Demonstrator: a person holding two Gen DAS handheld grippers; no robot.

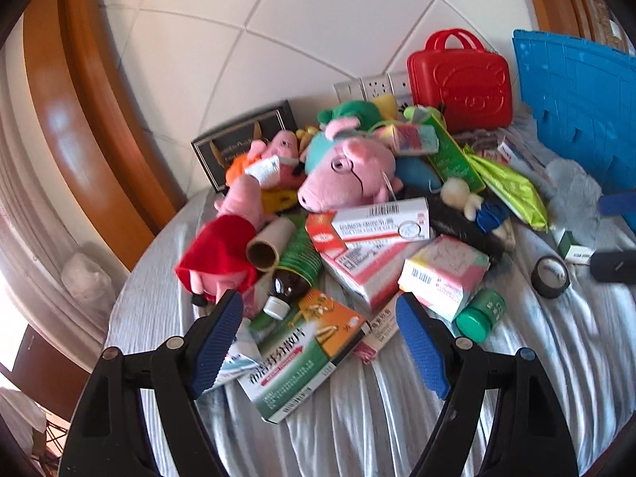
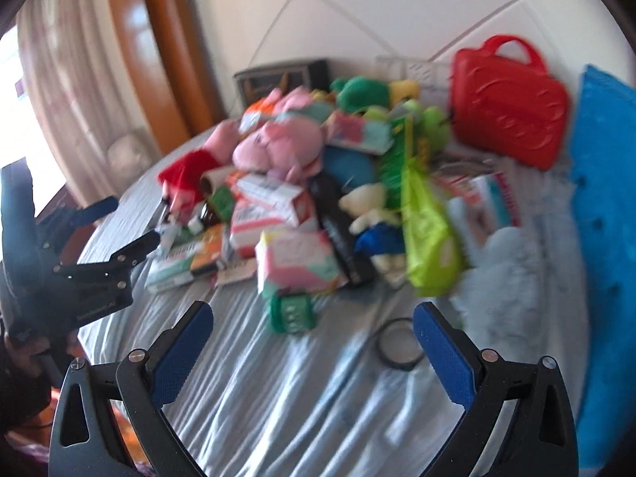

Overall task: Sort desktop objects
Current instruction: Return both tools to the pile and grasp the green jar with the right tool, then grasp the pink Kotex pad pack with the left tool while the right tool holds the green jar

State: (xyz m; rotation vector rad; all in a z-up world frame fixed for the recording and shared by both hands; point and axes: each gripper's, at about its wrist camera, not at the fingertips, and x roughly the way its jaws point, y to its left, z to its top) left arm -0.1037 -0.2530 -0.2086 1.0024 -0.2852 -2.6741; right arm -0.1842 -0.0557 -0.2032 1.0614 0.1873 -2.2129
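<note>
Both grippers, left (image 1: 320, 314) and right (image 2: 313, 324), jaws apart, empty. Red case (image 1: 461, 83) ahead, closed; contents hidden. Right view blurred.

The right hand-held gripper (image 2: 314, 342) stands with jaws wide apart and nothing between them, above a counter (image 2: 278, 397) covered in wrinkled pale cloth. A green jar (image 2: 292, 314) lies nearest it; a black tape ring (image 2: 397, 344) lies just beside the right finger. Boxes and plush toys are heaped toward the far edge. A red case (image 2: 508, 115) stands upright at the far right corner. The left hand-held gripper (image 2: 123, 226), also open, reaches in from the left edge. The view is blurred.
</note>
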